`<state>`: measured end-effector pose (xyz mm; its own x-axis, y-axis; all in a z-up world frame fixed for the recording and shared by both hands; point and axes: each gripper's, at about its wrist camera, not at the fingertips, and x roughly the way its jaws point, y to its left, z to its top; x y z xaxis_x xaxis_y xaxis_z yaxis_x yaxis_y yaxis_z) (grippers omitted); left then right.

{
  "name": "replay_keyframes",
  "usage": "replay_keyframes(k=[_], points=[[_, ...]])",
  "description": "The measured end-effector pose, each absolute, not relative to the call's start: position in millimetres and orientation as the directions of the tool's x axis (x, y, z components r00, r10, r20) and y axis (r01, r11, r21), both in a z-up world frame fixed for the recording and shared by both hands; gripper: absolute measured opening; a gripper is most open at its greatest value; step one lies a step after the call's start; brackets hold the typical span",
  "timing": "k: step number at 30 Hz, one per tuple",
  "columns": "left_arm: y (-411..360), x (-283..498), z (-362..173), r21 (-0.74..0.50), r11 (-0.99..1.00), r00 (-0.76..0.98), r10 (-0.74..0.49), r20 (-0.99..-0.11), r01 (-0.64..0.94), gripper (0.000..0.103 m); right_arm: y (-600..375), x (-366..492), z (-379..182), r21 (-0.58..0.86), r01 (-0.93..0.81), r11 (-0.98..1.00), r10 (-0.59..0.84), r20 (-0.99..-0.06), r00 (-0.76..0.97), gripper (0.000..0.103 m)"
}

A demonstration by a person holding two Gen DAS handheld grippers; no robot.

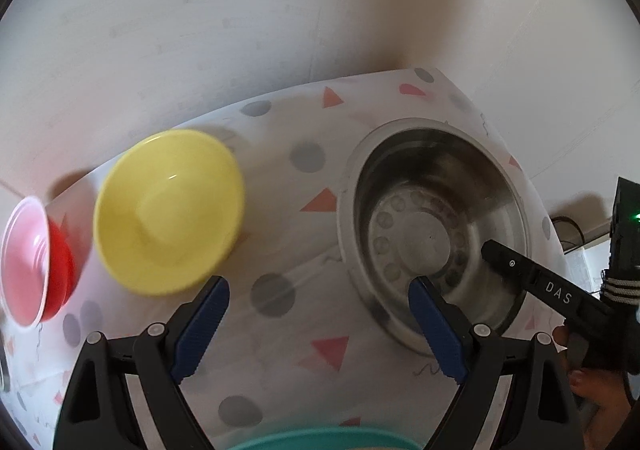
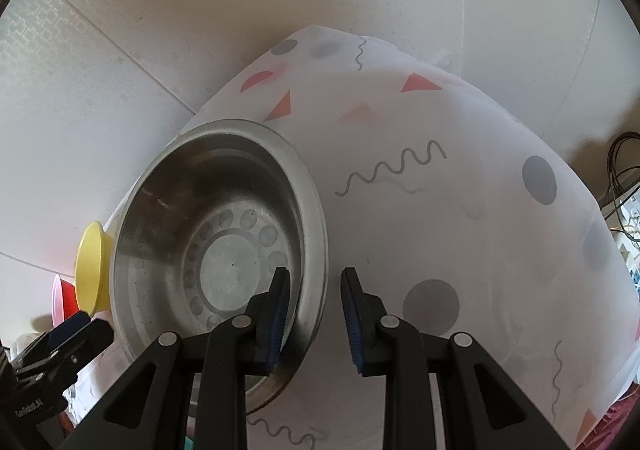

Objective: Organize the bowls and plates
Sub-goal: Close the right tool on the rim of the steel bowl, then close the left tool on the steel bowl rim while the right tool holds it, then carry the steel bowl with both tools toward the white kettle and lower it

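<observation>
A steel bowl sits upright on the patterned tablecloth. My right gripper straddles its near rim, one pad inside against the wall and the other outside with cloth showing in the gap. One of its fingers reaches over the bowl. My left gripper hangs wide open and empty over the cloth between the steel bowl and a yellow bowl. Left of the yellow bowl, a red bowl is nested in a pink one. A teal plate shows at the bottom edge.
The table ends just behind the bowls, with pale floor tiles beyond. Cables lie off the table's right side. A black device with a green light stands at the right, and a person's hand holds the right gripper.
</observation>
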<state>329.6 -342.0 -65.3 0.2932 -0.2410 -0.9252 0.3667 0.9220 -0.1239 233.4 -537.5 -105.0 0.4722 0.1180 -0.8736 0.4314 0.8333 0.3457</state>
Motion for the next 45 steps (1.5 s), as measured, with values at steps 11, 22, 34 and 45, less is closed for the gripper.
replay_keyframes(k=[11, 22, 34, 45], points=[[-366.0, 347.2, -78.3, -0.139, 0.905, 0.263, -0.26, -0.929, 0.402, 0.083, -540.2, 250.0, -113.0, 0.316, 0.422, 0.85, 0.099, -0.882, 0.462, 0.027], [-379.2, 355.5, -93.6, -0.14, 0.89, 0.231, -0.261, -0.937, 0.435, 0.057, -533.4, 253.7, -114.1, 0.282, 0.401, 0.872, 0.065, -0.878, 0.474, 0.027], [-386.9, 348.4, -105.1, -0.114, 0.875, 0.215, -0.238, -0.947, 0.47, 0.02, -529.2, 247.5, -115.1, 0.309, 0.389, 0.868, 0.091, -0.869, 0.486, 0.011], [-375.1, 328.6, -82.4, -0.122, 0.877, 0.277, -0.275, -0.92, 0.464, 0.02, -519.5, 231.4, -98.9, 0.34, 0.384, 0.858, 0.111, -0.855, 0.507, 0.01]])
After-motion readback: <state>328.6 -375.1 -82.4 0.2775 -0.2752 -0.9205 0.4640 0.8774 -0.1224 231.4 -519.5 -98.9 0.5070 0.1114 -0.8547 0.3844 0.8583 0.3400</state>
